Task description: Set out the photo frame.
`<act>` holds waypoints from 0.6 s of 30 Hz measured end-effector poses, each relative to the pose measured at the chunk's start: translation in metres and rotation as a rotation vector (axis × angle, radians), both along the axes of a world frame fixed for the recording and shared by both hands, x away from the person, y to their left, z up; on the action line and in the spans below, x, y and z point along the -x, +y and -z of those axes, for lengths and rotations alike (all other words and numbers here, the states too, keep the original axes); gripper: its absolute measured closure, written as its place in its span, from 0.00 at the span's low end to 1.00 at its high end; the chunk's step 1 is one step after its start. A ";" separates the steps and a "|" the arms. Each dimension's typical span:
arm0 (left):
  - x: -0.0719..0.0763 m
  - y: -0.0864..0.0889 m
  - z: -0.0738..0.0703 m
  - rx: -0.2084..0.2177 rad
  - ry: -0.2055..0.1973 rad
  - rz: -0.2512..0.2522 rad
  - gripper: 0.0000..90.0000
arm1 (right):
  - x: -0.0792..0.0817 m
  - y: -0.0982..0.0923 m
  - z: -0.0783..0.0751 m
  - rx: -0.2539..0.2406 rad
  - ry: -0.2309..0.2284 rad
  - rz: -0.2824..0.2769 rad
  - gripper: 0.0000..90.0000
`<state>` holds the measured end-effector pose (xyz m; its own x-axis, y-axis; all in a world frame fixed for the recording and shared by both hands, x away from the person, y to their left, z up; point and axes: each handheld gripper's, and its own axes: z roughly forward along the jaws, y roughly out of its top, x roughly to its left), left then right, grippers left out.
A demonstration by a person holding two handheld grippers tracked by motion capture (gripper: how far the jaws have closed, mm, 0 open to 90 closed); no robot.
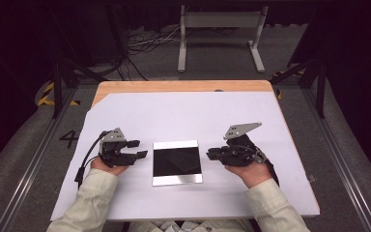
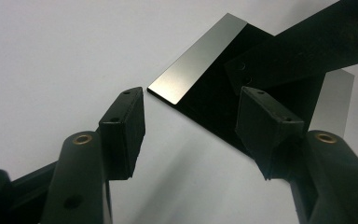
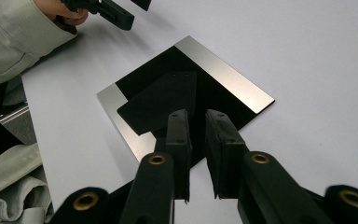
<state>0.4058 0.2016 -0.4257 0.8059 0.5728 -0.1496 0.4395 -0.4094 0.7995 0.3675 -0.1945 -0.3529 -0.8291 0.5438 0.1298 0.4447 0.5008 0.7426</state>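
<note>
A square glossy plate (image 1: 177,162) with a dark mirror middle and silver strips at its near and far edges lies flat on the white sheet (image 1: 188,111), between both hands. My left gripper (image 1: 139,149) rests just left of it, jaws wide open and empty. In the left gripper view the plate's corner (image 2: 191,70) lies just beyond the left gripper (image 2: 191,95). My right gripper (image 1: 208,153) sits at the plate's right edge. In the right gripper view the right gripper (image 3: 196,115) has a narrow gap with nothing in it, over the plate (image 3: 223,77), which mirrors a jaw.
The sheet covers a wooden table (image 1: 174,86) whose bare strip shows at the far edge. A grey metal stand (image 1: 221,21) and loose cables (image 1: 145,41) are on the floor behind. The other hand's sleeve (image 3: 14,32) reaches into the right gripper view at top left.
</note>
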 end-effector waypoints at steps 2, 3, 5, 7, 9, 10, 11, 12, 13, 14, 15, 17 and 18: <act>0.000 0.000 0.000 0.000 0.001 0.000 0.47 | -0.002 -0.001 0.000 -0.001 0.015 0.014 0.85; -0.001 0.000 0.000 -0.001 0.000 0.001 0.47 | -0.003 -0.001 -0.001 -0.001 0.021 0.017 0.85; -0.002 0.000 0.001 -0.003 -0.005 0.003 0.47 | -0.005 -0.002 -0.002 0.000 0.031 0.021 0.84; -0.002 0.000 0.001 -0.004 -0.006 0.003 0.47 | -0.007 -0.003 -0.003 0.006 0.041 0.027 0.84; -0.002 0.000 0.001 -0.004 -0.006 0.002 0.47 | -0.009 -0.002 -0.005 0.008 0.048 0.031 0.83; -0.002 0.000 0.001 -0.004 -0.005 0.002 0.47 | -0.011 -0.001 -0.007 0.008 0.054 0.033 0.83; -0.001 0.000 0.001 -0.002 -0.001 0.000 0.47 | -0.012 -0.001 -0.007 0.010 0.057 0.031 0.83; -0.002 0.000 0.001 -0.005 -0.002 -0.001 0.47 | -0.014 0.000 -0.008 0.016 0.061 0.029 0.83; -0.002 0.000 0.001 -0.003 -0.001 -0.002 0.47 | -0.016 0.001 -0.010 0.027 0.064 0.028 0.83; -0.001 0.000 0.002 -0.002 0.001 -0.004 0.47 | -0.018 0.002 -0.011 0.033 0.070 0.027 0.83; -0.001 0.000 0.002 -0.002 0.001 -0.004 0.47 | -0.018 0.002 -0.011 0.033 0.070 0.027 0.83; -0.001 0.000 0.002 -0.006 -0.008 -0.006 0.47 | -0.022 0.003 -0.013 0.042 0.082 0.027 0.83; -0.001 0.000 0.002 -0.006 -0.017 -0.014 0.47 | -0.024 0.004 -0.014 0.044 0.090 0.028 0.82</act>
<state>0.4064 0.2018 -0.4274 0.8002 0.5849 -0.1325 0.4314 -0.4081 0.8046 0.3912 -0.1904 -0.3385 -0.7995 0.5736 0.1783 0.5227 0.5182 0.6769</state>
